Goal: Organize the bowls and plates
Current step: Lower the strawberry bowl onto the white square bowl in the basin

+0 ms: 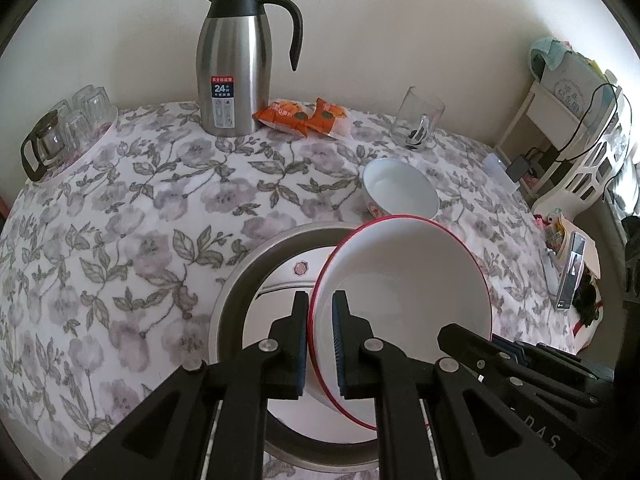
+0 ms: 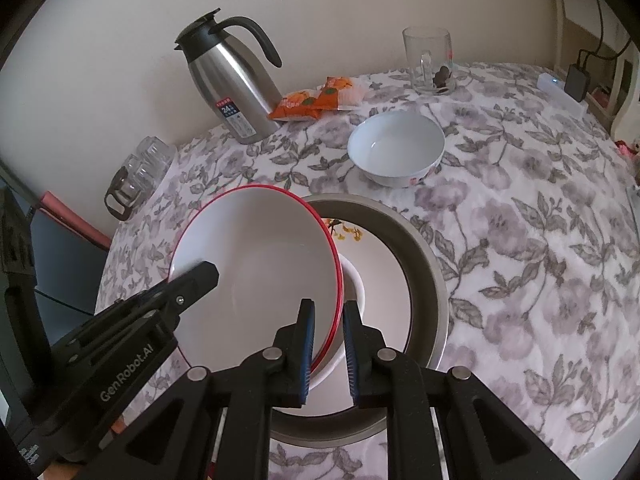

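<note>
Left gripper (image 1: 321,344) and right gripper (image 2: 329,350) each clamp the red-rimmed plate (image 2: 256,264), fingers narrow on opposite rims, above the metal basin (image 2: 424,272).

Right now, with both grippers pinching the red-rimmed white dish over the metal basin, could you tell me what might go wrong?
1. The red-rimmed white dish hangs tilted, pinched only at opposite rim edges by the left gripper and right gripper; it could slip.
2. Dropped, it may chip the decorated plate in the metal basin.
</note>
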